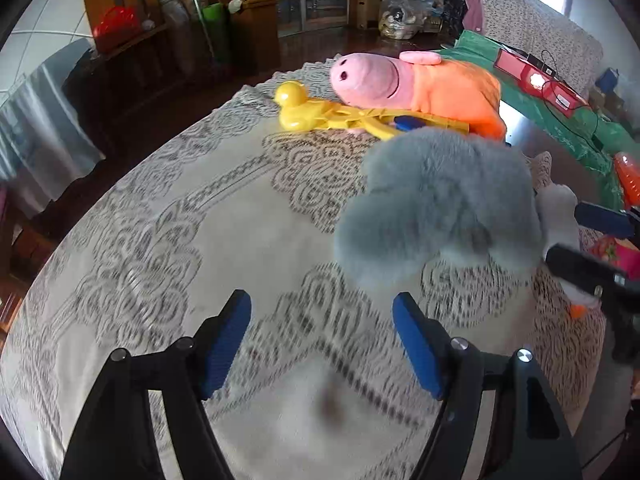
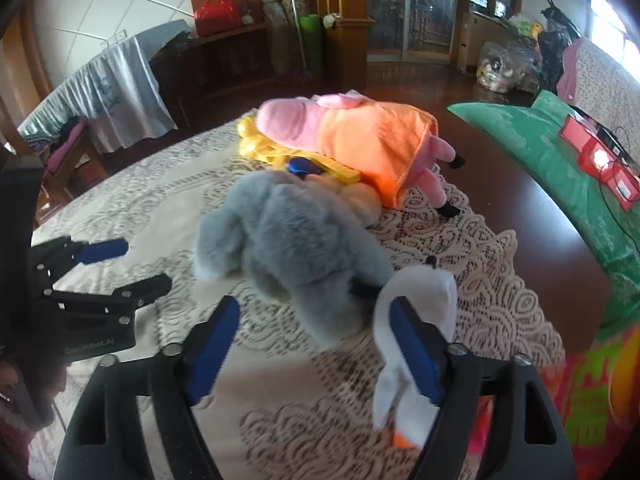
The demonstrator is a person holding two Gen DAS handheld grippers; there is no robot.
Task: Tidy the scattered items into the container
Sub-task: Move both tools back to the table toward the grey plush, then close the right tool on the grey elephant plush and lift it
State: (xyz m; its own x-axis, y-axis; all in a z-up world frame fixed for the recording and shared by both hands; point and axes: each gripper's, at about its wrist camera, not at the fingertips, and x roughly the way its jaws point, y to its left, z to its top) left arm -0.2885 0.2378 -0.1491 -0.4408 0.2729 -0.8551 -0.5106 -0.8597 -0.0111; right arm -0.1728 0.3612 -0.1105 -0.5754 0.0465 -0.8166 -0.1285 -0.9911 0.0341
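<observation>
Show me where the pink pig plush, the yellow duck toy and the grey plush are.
pink pig plush (image 1: 368,76), left wrist view, on its snout.
yellow duck toy (image 1: 291,95), left wrist view, on the round head.
grey plush (image 2: 296,232), right wrist view, mid-body fur.

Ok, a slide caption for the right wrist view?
Right gripper open before a grey plush and white plush on a lace tablecloth.

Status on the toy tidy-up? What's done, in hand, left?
Done: nothing visibly binned; no container in view. In hand: right gripper is open around the grey plush, not clamped; left gripper is open and empty. Left: grey plush, white plush, pink pig plush, yellow duck toy.
</observation>
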